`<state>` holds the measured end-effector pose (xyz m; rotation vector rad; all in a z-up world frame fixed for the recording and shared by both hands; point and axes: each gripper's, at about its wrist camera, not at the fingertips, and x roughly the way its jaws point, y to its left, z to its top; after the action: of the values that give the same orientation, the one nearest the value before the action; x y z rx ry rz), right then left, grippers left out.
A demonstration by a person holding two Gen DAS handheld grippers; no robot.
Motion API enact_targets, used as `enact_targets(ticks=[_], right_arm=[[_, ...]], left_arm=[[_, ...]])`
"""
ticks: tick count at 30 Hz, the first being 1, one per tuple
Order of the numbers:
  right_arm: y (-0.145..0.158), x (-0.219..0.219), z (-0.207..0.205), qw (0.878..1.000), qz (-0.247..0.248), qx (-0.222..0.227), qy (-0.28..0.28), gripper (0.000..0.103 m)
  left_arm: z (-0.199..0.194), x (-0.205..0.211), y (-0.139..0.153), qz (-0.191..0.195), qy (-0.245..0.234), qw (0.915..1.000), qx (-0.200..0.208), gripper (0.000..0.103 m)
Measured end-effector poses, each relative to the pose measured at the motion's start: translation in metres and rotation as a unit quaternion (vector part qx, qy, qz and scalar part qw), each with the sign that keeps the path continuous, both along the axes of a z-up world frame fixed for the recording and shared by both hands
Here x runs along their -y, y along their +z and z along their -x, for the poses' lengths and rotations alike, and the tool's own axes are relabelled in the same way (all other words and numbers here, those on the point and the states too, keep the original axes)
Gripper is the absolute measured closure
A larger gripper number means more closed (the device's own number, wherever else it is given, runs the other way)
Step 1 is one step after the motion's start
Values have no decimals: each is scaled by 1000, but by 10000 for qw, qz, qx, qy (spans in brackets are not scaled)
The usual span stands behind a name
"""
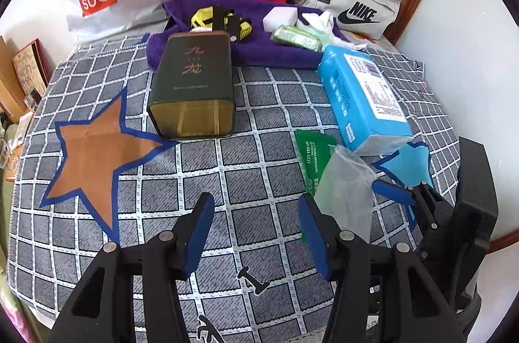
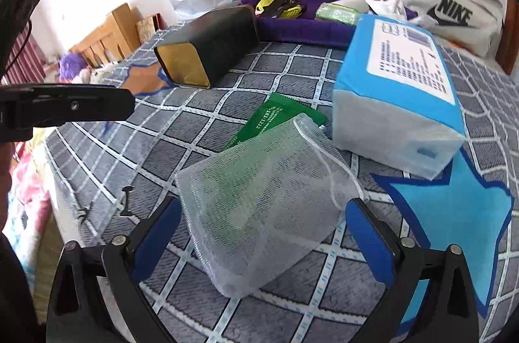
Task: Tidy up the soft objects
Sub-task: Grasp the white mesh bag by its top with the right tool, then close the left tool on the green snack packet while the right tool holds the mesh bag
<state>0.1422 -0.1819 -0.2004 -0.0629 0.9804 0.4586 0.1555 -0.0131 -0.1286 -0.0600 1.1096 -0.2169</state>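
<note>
Two views. Left wrist view: left claw (image 1: 256, 236) part-spread, empty, over bare checked bedspread (image 1: 246, 180); mesh pouch (image 1: 347, 190) at right of frame, nearer right claw (image 1: 408, 190).

Right wrist view: right claw (image 2: 262, 232) released, wide, straddling mesh pouch (image 2: 259, 203), pads apart from it. Pouch long axis upper right to lower left, drawstring end upper right, atop green packet (image 2: 279, 120).

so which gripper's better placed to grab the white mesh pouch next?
Right. The right gripper is open with the mesh pouch lying between its fingers. The left gripper points at bare checked bedspread, with the pouch off to its side.
</note>
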Motion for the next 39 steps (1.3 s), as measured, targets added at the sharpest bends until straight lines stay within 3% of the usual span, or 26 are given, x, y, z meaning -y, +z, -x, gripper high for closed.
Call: enact_targets(ticks=[4,8,11,14,16,19,26,39], right_arm=[[-2,-8,-3,9996,245,114,-78,1],[-2,-7,-6,9992,278,121,-260,5],[0,-9,-5,9977,557,235,-304,24],[4,-6,-5,9976,546,276,-321,47],[6,-2,-6,9982,463,225,-295,71],[12,2,-7,9985,402,200,-317,89],[28,11,1,9987,100,324,-375,92],[27,78,16,9956,199,222,-891,92]], left_arm=[[-5,-1,-9,276,-39,9994,-181,51],[-7,-3,-17,301,-13,9992,-272,51],[-8,-7,-21,372,31,9988,-321,51],[-9,-12,-24,569,47,9977,-360,51],[-8,-13,-27,614,47,9974,-369,51],[-7,-15,-29,583,18,9975,-395,51],[-8,-19,-29,600,72,9975,-372,51],[-33,40,-48,600,-20,9973,-418,51]])
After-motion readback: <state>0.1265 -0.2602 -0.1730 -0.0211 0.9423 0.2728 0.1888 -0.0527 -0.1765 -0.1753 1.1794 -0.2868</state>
